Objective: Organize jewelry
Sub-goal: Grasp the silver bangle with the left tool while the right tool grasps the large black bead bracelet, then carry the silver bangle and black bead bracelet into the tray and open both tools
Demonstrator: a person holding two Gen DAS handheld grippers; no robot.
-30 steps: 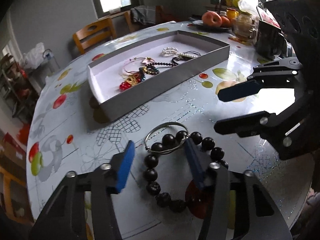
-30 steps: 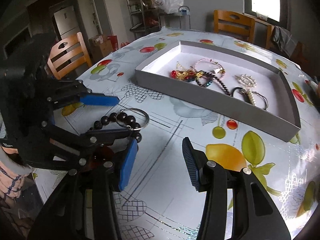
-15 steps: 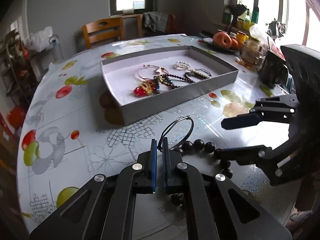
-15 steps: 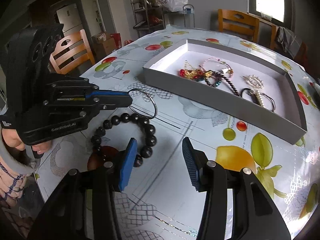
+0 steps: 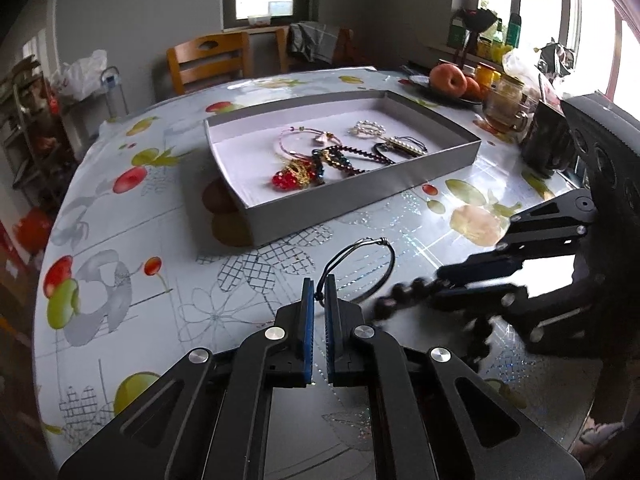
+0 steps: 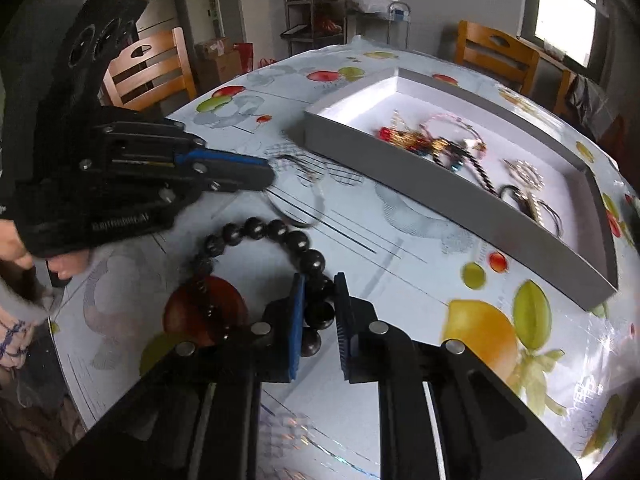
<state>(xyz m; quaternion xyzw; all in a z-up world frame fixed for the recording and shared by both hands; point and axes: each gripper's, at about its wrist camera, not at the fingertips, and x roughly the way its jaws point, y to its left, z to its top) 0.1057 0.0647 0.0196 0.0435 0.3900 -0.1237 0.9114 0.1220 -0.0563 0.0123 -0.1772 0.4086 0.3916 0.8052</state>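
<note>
Wire bangle [image 5: 362,268] pinched in L tool [image 5: 319,292], bead bracelet [image 6: 280,236] pinched in R tool [image 6: 318,300].

In the left wrist view the black bead bracelet [image 5: 404,294] is smeared by motion, and its near part runs behind the right gripper [image 5: 472,280]. In the right wrist view the wire bangle [image 6: 298,200] is blurred, its left end hidden behind the left gripper [image 6: 256,174]. The tangled jewelry in the gray tray [image 6: 460,200] is too blurred to separate.

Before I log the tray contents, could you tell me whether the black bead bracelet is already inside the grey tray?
No, the black bead bracelet lies on the tablecloth outside the grey tray, with the right gripper closed on its beads.
</note>
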